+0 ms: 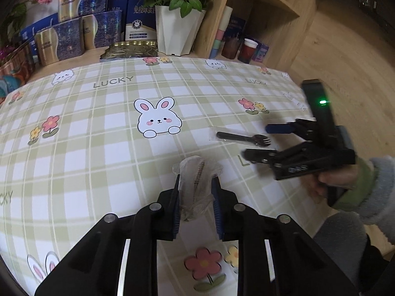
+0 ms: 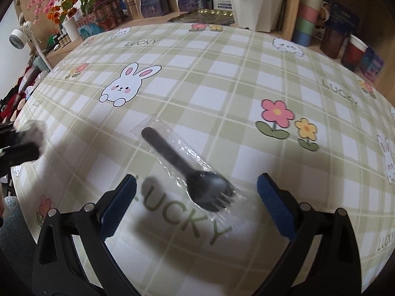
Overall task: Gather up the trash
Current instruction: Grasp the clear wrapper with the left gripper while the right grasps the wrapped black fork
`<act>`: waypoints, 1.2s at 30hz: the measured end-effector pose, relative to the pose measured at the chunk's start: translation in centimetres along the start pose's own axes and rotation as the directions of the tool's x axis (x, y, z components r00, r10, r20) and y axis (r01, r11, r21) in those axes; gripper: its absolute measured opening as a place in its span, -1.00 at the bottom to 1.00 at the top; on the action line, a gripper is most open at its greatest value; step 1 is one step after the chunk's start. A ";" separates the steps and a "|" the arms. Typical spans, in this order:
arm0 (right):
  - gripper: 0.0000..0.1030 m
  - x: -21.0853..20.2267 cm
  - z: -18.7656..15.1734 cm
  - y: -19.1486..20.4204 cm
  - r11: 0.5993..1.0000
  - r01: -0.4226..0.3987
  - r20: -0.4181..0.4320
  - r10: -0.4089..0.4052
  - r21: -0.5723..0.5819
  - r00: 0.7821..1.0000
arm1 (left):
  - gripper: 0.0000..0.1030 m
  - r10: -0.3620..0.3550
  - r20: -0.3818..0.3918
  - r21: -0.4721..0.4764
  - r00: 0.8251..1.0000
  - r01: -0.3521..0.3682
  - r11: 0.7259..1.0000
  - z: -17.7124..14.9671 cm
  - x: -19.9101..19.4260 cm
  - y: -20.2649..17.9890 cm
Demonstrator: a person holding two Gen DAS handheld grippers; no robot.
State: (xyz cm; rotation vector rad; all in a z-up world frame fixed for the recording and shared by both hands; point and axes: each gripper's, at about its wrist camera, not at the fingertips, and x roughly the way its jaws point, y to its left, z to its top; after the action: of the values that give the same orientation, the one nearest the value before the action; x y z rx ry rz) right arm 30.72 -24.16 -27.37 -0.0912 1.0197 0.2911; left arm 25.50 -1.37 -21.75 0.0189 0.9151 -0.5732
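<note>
My left gripper [image 1: 195, 185] is shut on a crumpled clear plastic wrapper [image 1: 196, 172] with a dark strip inside, held just above the checked tablecloth [image 1: 98, 123]. A black plastic fork in a clear sleeve [image 2: 190, 172] lies on the cloth. It also shows in the left wrist view [image 1: 243, 138]. My right gripper [image 2: 196, 190] is open, its blue pads [image 2: 274, 202] on either side of the fork's head, a little above it. It appears in the left wrist view [image 1: 259, 143] too, at the right. The left gripper shows blurred at the left edge of the right wrist view [image 2: 22, 145].
At the table's back stand blue and gold boxes [image 1: 71, 32], a white pot of red roses [image 1: 179, 27], a gold tray [image 1: 130, 50] and a wooden shelf [image 1: 256, 17] with cups. More flowers [image 2: 66, 2] stand at back left. A wood floor [image 1: 345, 56] lies to the right.
</note>
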 end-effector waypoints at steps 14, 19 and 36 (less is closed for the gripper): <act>-0.72 -1.3 -0.3 2.8 0.995 -0.058 0.052 0.062 -0.085 0.997 | -0.58 0.002 -0.007 -0.015 1.000 -0.003 1.000 -3.6 -4.6 -2.7; -0.73 -4.1 -1.0 2.9 0.996 -0.058 0.108 0.065 -0.065 0.992 | -0.58 -0.012 -0.006 0.002 1.000 0.012 1.000 -4.5 -5.8 -4.4; -0.73 -14.9 -7.5 2.1 0.997 -0.059 0.247 0.047 0.042 0.968 | -0.58 -0.067 -0.069 0.162 0.995 0.077 0.984 -9.3 -7.8 -11.3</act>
State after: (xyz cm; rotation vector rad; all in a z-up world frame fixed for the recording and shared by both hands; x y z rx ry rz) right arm 16.67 -26.67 -18.51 0.0171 0.7830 0.3179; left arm 9.52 -5.00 -19.11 0.1539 0.9311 -0.7177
